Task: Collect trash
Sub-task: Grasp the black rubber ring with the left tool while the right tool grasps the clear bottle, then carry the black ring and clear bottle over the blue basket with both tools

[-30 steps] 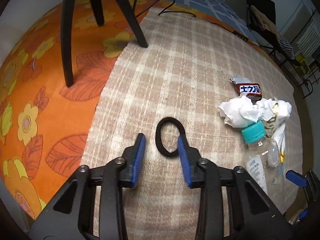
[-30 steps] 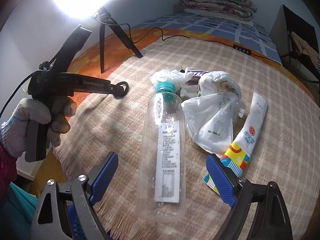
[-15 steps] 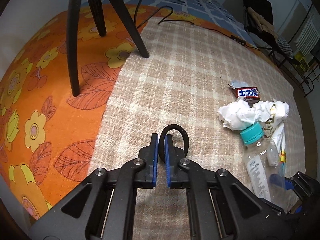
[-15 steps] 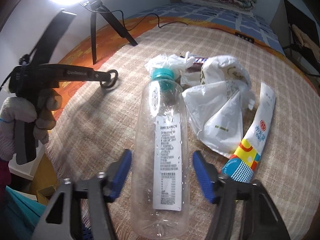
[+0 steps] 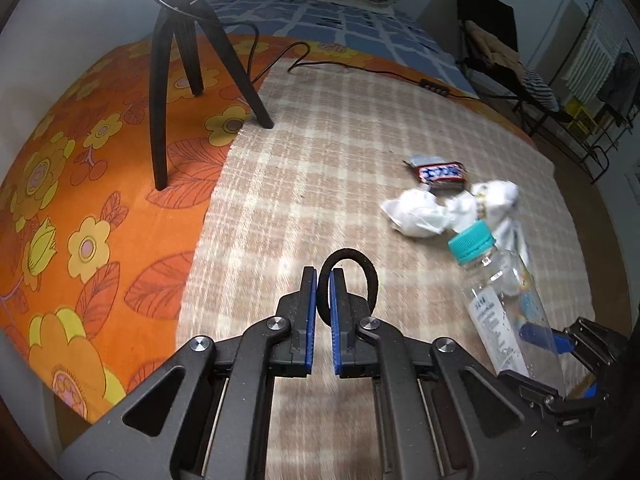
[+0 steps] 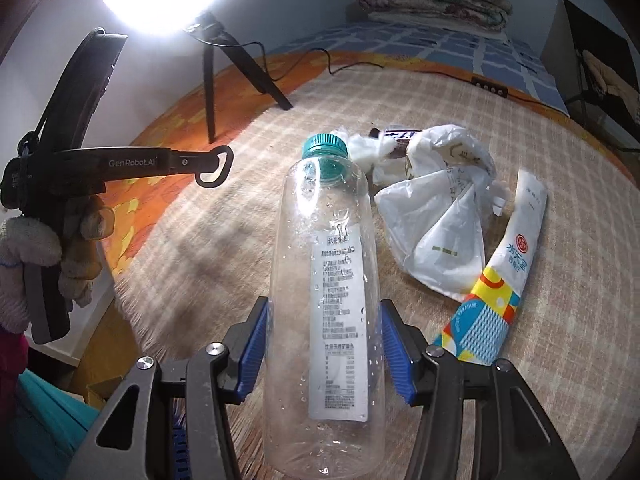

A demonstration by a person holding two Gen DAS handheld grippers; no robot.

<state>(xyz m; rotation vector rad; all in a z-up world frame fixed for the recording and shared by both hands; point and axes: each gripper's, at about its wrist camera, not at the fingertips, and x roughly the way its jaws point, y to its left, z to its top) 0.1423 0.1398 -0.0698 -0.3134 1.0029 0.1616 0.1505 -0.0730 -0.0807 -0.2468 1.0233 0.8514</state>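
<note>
- Bedroom setting: we work over a beige plaid cloth (image 5: 340, 152) laid on an orange floral cover (image 5: 80, 184), with a ring-light tripod (image 5: 180, 52) standing at the far left edge and folded bedding at the back.
- Left gripper (image 5: 322, 284): jaws nearly together, pinching one side of a black hair tie (image 5: 370, 276). In the right wrist view the tie (image 6: 216, 168) hangs from the tips clear of the cloth, so we judge it lifted.
- Right gripper (image 6: 324, 340): blue pads pressed against both flanks of a clear plastic bottle (image 6: 328, 280) with a teal cap (image 6: 325, 146); the bottle sits between the fingers, base toward the camera. Whether its base is off the cloth, we cannot tell.
- Still lying on the cloth, beyond and right of the bottle: a crumpled tissue (image 5: 416, 214), a chocolate bar wrapper (image 5: 440, 174) just behind it, a white plastic bag (image 6: 440, 216), and a long printed sachet (image 6: 504, 268) beside the bag.
- No bin or trash bag is identifiable in either view; something teal shows at the lower left of the right wrist view, unidentified.
- Progress, our judgement: early. Two items are in hand but not deposited; four pieces remain to gather.
- Risk: the thin bottle may buckle or slip under the pads.
</note>
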